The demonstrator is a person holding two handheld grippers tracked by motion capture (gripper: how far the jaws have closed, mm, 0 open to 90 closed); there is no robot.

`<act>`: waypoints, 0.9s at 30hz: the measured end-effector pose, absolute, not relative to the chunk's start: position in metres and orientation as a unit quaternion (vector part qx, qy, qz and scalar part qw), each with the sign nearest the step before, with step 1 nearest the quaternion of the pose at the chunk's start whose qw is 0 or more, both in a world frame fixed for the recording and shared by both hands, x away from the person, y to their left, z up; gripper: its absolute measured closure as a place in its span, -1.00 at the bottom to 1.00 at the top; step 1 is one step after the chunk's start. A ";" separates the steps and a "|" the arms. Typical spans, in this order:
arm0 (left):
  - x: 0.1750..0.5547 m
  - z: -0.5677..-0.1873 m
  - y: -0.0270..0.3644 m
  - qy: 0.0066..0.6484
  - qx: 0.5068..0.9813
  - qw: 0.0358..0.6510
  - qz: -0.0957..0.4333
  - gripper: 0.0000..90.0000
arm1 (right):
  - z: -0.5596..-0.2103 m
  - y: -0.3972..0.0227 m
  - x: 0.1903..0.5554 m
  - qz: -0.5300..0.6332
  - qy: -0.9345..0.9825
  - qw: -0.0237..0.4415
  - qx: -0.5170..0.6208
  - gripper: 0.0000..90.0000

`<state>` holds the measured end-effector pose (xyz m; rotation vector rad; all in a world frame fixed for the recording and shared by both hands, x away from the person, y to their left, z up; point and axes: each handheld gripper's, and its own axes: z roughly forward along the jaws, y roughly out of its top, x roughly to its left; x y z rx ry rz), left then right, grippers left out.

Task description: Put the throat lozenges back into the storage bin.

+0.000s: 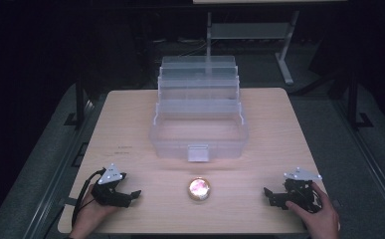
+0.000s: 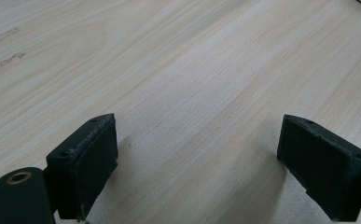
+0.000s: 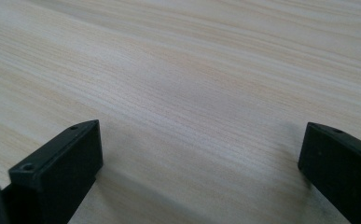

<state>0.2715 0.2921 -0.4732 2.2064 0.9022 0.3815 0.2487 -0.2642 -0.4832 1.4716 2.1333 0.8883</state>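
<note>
On the table (image 1: 130,129), round shiny object (image 1: 199,189) between left gripper (image 1: 130,196) and right gripper (image 1: 270,196), both wide apart, empty.

L tongs (image 1: 130,195), R tongs (image 1: 269,195) agape.

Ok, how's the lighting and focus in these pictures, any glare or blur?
High view: table lit, surroundings dark, the small round object glares too much to tell what it is; clear box hazy. Left gripper view: wood grain sharp, soft shadows beneath the jaws. Right gripper view: near jaws slightly soft.
</note>
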 end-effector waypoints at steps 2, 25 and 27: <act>0.272 -0.471 0.291 0.348 0.855 0.357 0.141 -0.73 | -0.483 -0.264 0.249 0.318 0.763 0.200 0.526 -1.00; 0.273 -0.452 0.274 0.331 0.860 0.367 0.125 -0.72 | -0.483 -0.264 0.248 0.317 0.763 0.201 0.526 -1.00; 0.273 -0.451 0.272 0.329 0.862 0.367 0.123 -0.72 | -0.483 -0.264 0.248 0.317 0.763 0.201 0.526 -1.00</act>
